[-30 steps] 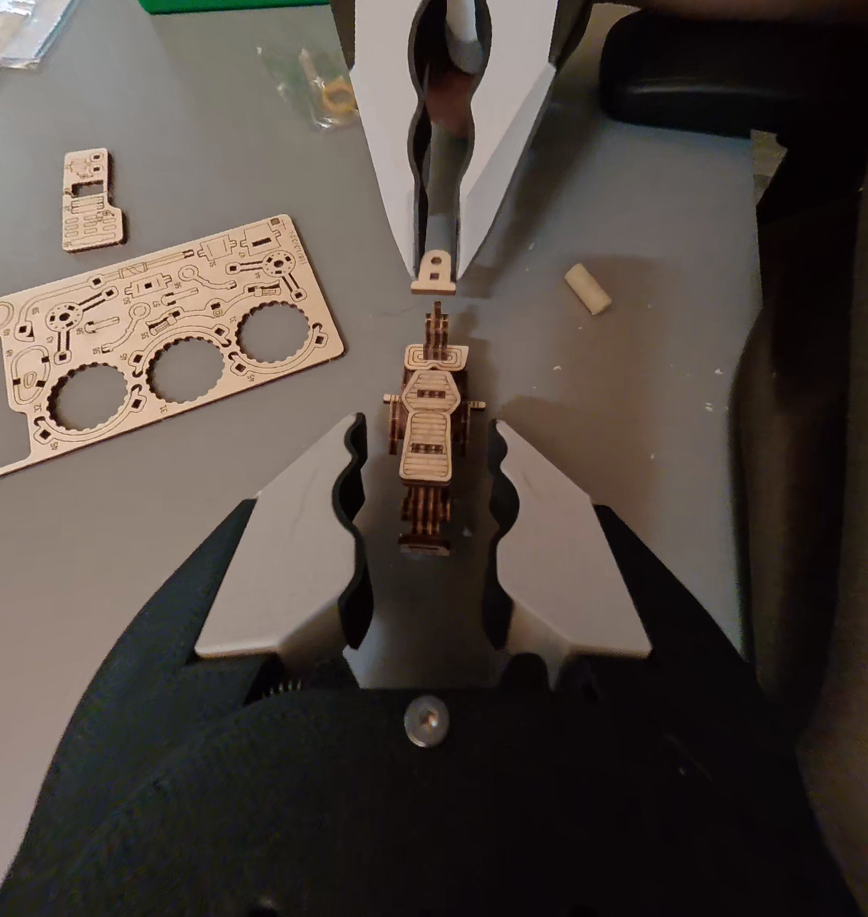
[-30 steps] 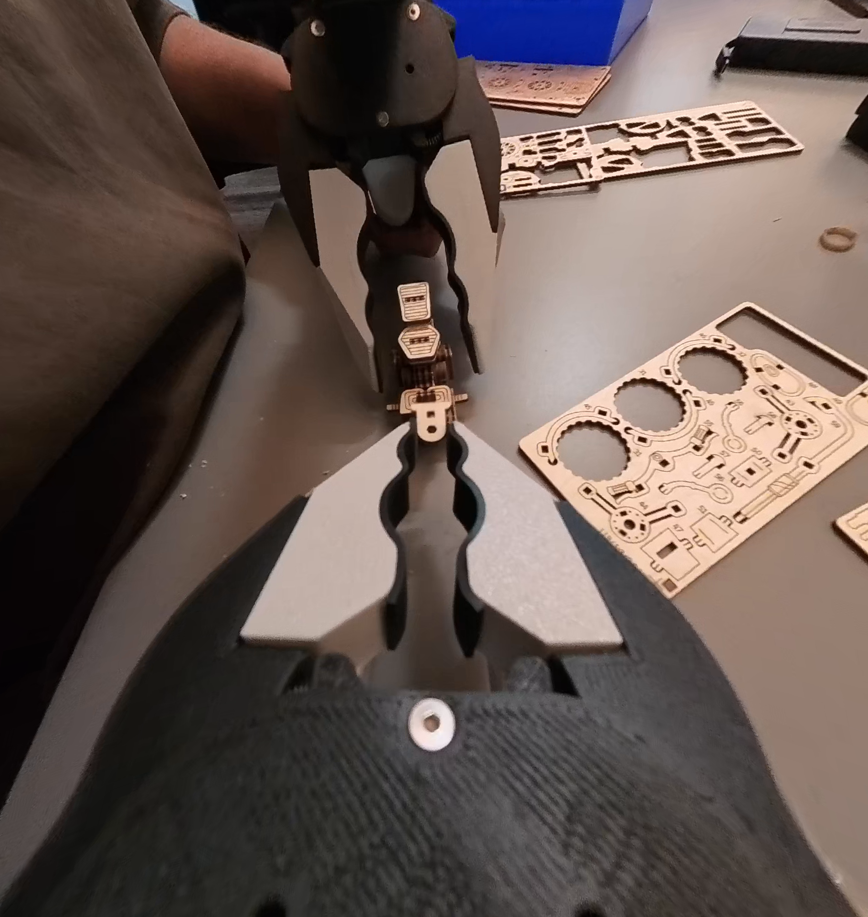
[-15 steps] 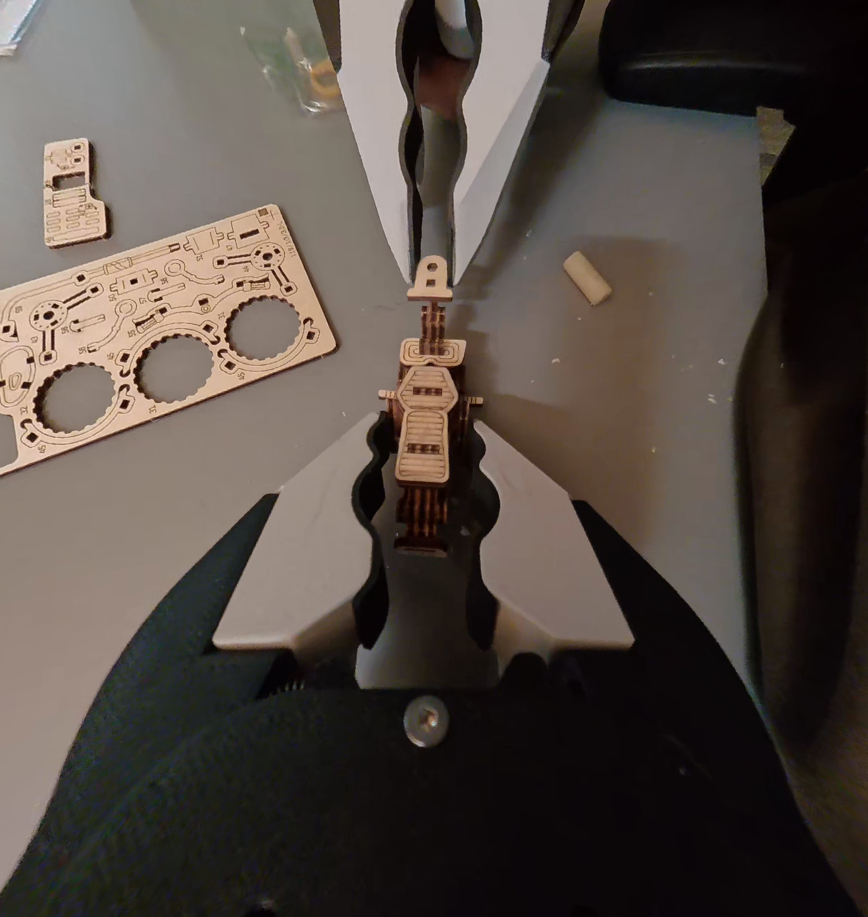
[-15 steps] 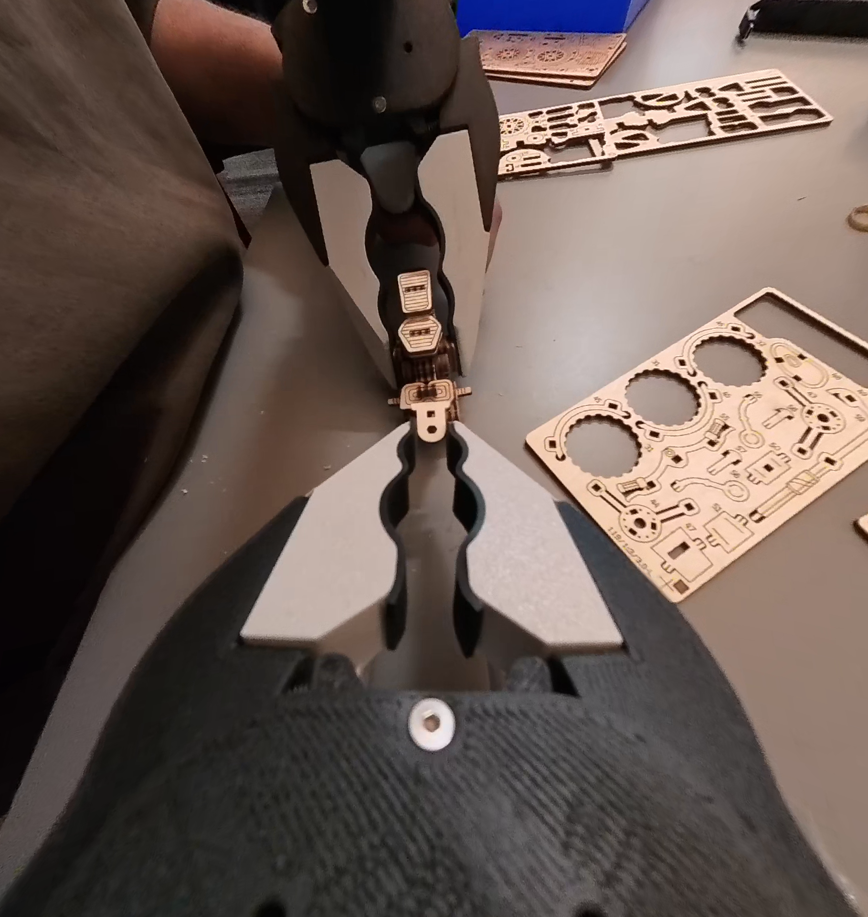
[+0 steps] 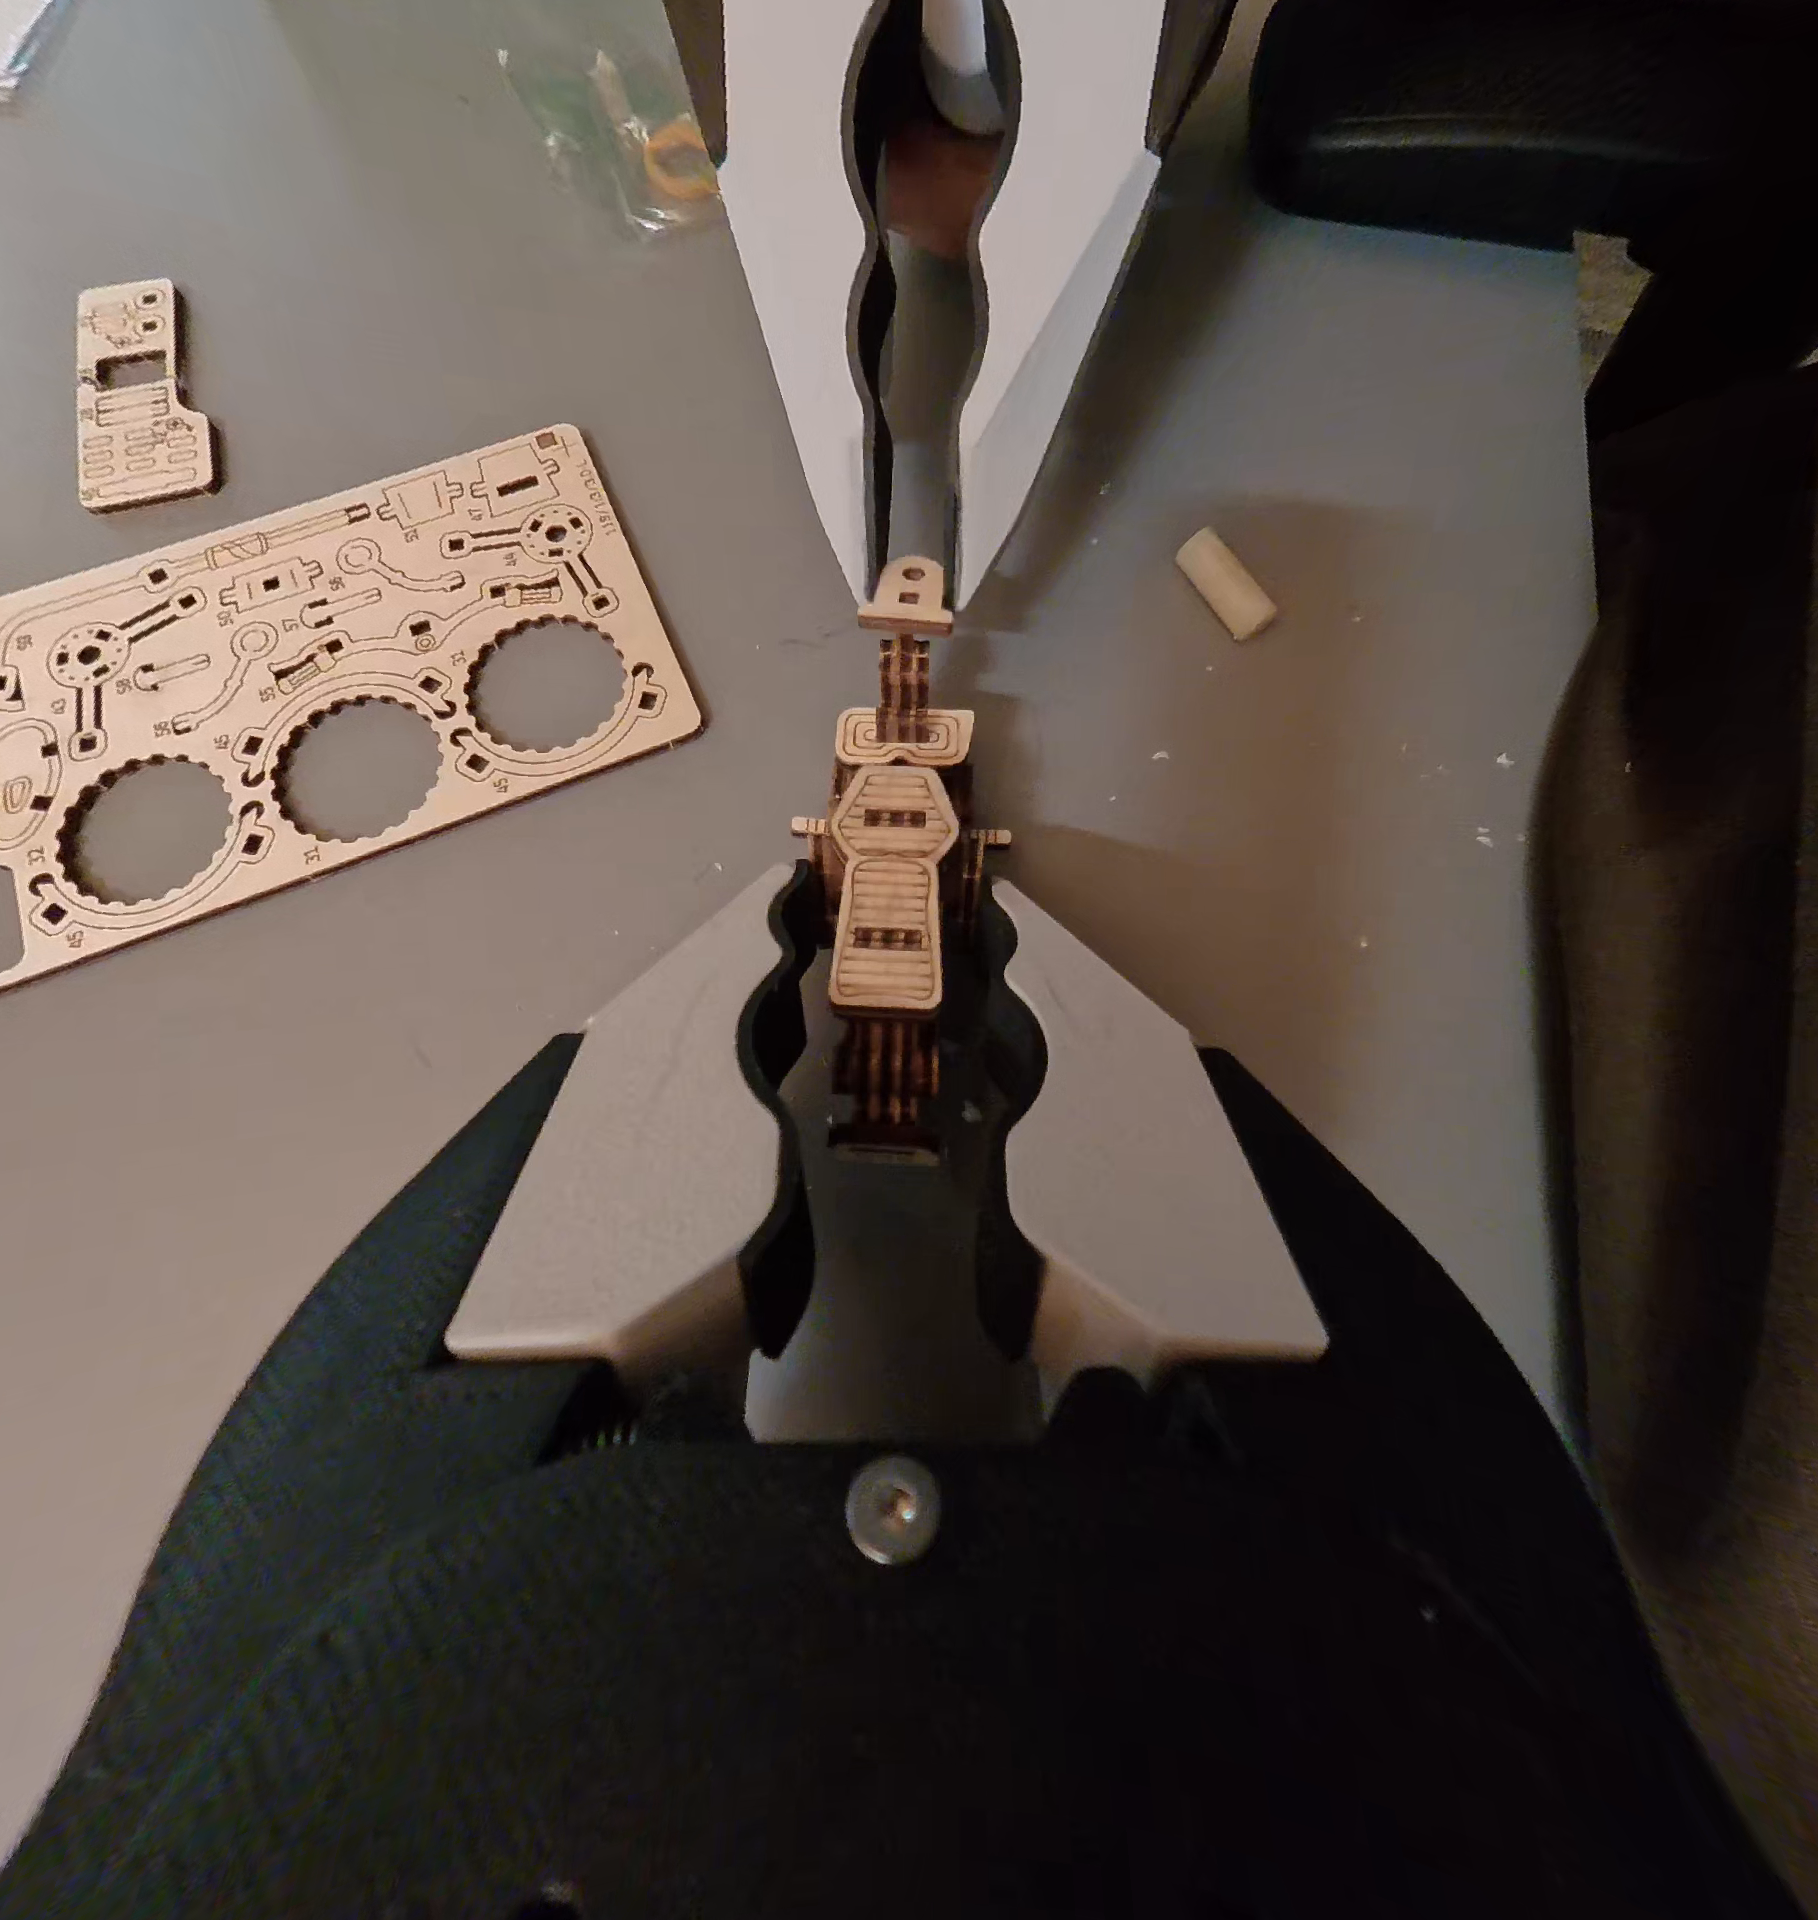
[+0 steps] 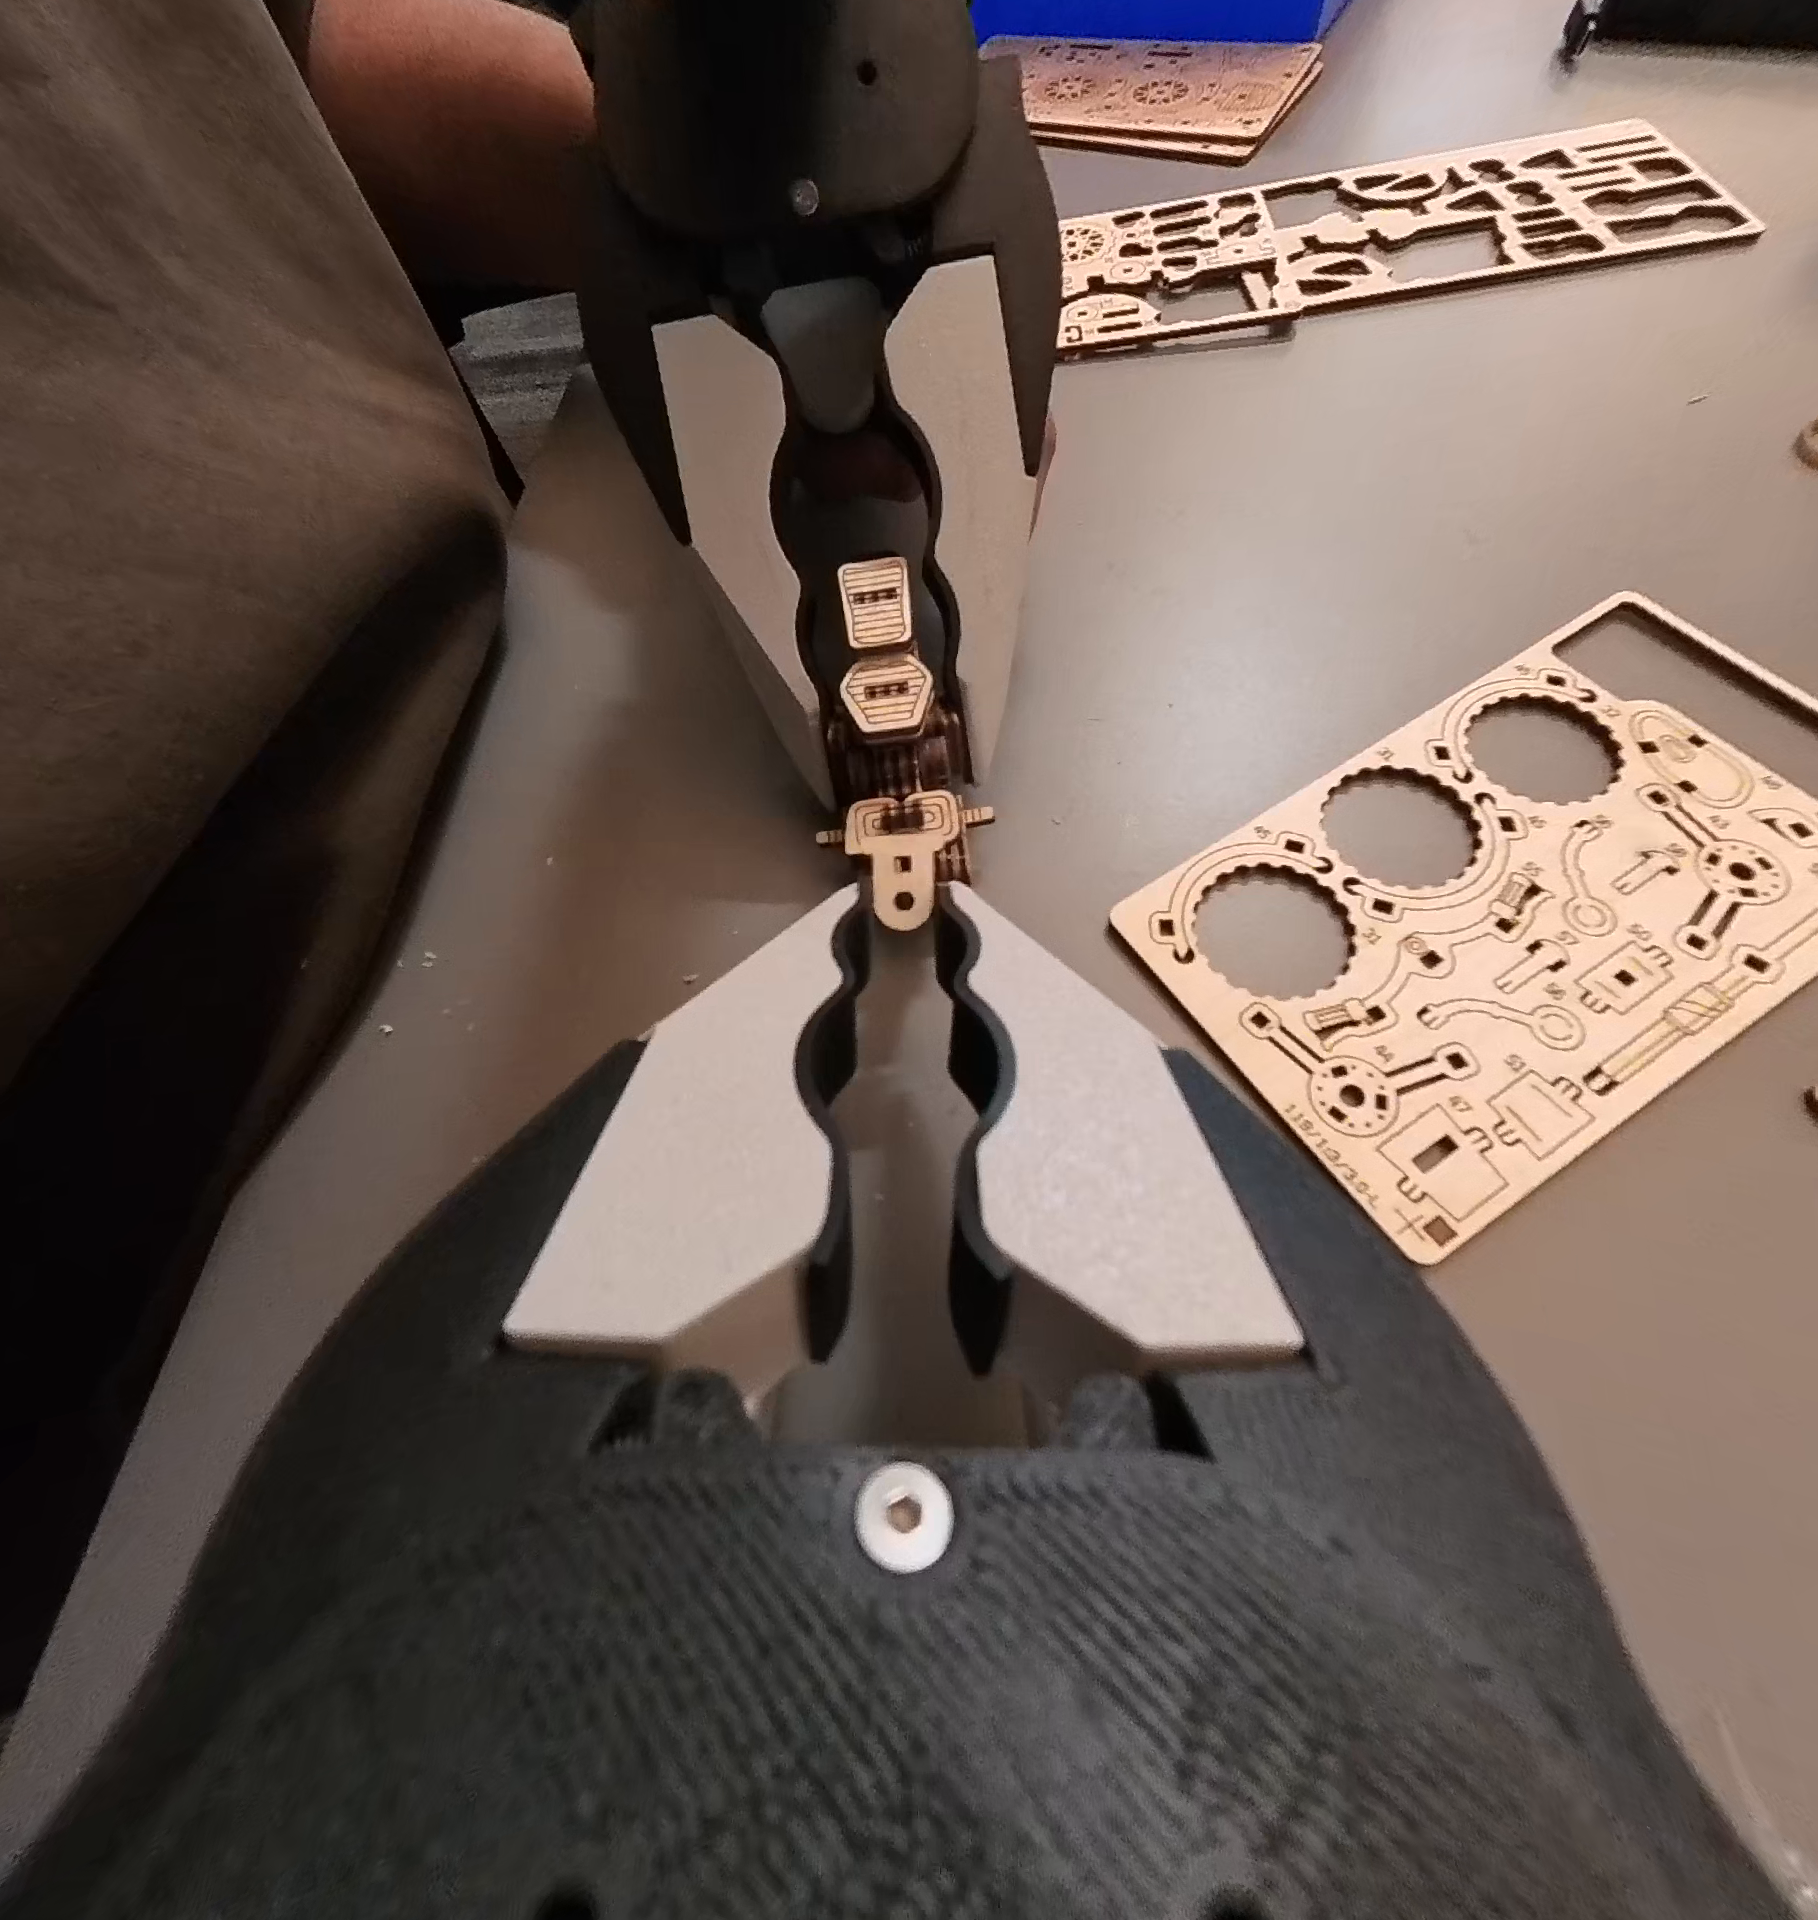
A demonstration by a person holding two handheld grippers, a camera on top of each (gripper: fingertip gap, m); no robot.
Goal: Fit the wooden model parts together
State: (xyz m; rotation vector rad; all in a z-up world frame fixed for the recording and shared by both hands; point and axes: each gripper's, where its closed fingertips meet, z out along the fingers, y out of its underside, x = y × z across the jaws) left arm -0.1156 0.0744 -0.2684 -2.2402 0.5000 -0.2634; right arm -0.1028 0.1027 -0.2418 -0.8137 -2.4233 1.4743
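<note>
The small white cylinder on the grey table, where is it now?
In the left wrist view, the small white cylinder lies right of the right gripper, apart from it.

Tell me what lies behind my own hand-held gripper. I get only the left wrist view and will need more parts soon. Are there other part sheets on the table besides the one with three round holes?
Observer: Yes. The right wrist view shows a long fretted sheet lying beyond the left hand-held gripper, which grips the wooden model.
Operator: Any more besides that one?
Observer: A stack of darker wooden sheets lies farther back, in front of a blue box.
Operator: Anything loose near them?
Observer: A small tan ring lies bare on the table, nearer than the long sheet.
</note>
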